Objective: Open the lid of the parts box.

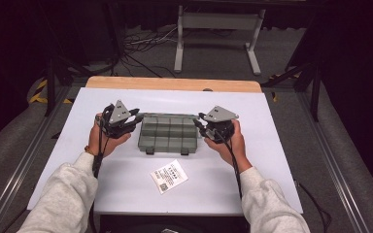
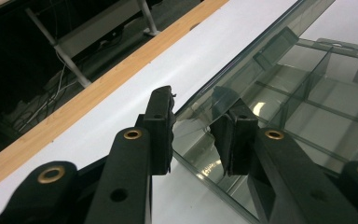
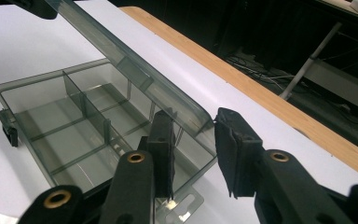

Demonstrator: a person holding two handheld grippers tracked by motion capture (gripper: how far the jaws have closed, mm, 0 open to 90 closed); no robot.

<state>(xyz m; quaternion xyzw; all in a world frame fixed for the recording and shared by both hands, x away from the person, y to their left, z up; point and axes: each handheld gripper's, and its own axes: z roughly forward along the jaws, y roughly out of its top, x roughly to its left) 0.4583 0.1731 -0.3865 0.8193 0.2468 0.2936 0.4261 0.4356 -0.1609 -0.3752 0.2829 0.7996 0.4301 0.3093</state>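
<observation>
I have the box in the middle of the white table, between my two grippers. It is a flat organiser of smoky grey see-through plastic, divided by thin walls into a grid of small compartments, all of which look bare. Two dark latches sit on its near edge. In the gripper views its hinged lid stands lifted at a slant above the tray, open on the near side and hinged along the far side; the lid is the same tinted plastic, with a raised rim.

My left gripper is at the left end of the box, held in my left hand. In the left gripper view its jaws stand a modest way apart with the corner of the lid between them; the right pad seems to lie against the plastic, but I cannot tell whether both pads press on it.

My right gripper is at the right end, in my right hand. In its own view the jaws are likewise partly open, astride the lid's corner edge, and again I cannot tell whether they pinch it.

A small printed card lies on the table just near of the box, apart from it.
</observation>
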